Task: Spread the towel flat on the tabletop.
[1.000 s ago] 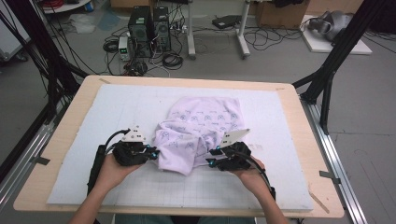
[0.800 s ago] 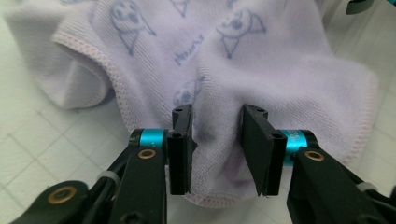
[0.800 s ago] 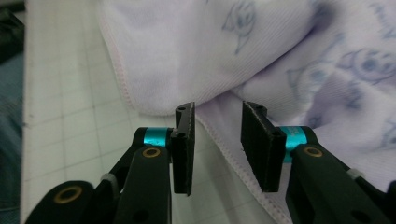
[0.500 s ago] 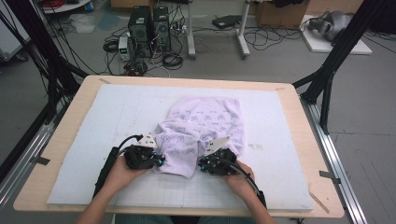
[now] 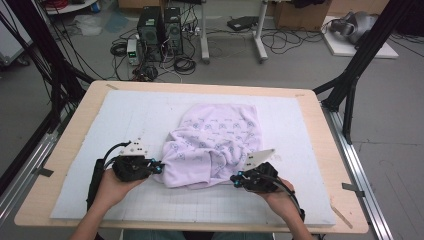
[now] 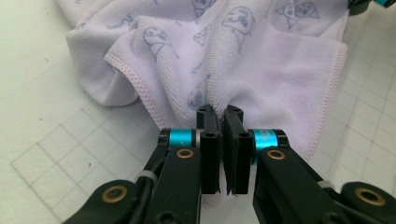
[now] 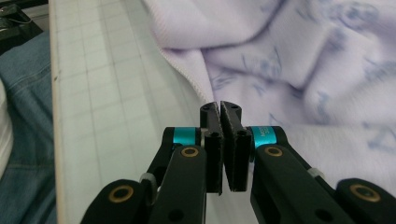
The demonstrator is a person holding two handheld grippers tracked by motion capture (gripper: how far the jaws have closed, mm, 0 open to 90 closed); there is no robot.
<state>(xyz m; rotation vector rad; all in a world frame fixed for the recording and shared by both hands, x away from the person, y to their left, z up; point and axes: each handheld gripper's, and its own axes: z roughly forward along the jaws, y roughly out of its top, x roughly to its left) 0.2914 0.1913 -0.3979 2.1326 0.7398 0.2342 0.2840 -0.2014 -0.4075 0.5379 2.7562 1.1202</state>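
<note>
A lilac towel [image 5: 215,140] with small printed figures lies crumpled in the middle of the white gridded mat [image 5: 130,115]. My left gripper [image 5: 159,169] is at its near left edge. In the left gripper view the jaws [image 6: 219,109] stand together, and the towel [image 6: 261,60] gathers into a crease at their tips. My right gripper [image 5: 235,179] is at the near right corner. Its jaws [image 7: 220,106] have just been closing and now pinch the hem of the towel [image 7: 289,70].
The mat covers a wooden table [image 5: 75,130] with bare mat on both sides of the towel and along the near edge. The person's jeans [image 7: 23,93] show past the table edge in the right gripper view. Computers and cables lie on the floor beyond.
Both grippers closed in on the towel's near edge, shut on it, then moved apart, left to the left and right to the right. The near edge is drawn out wider.
</note>
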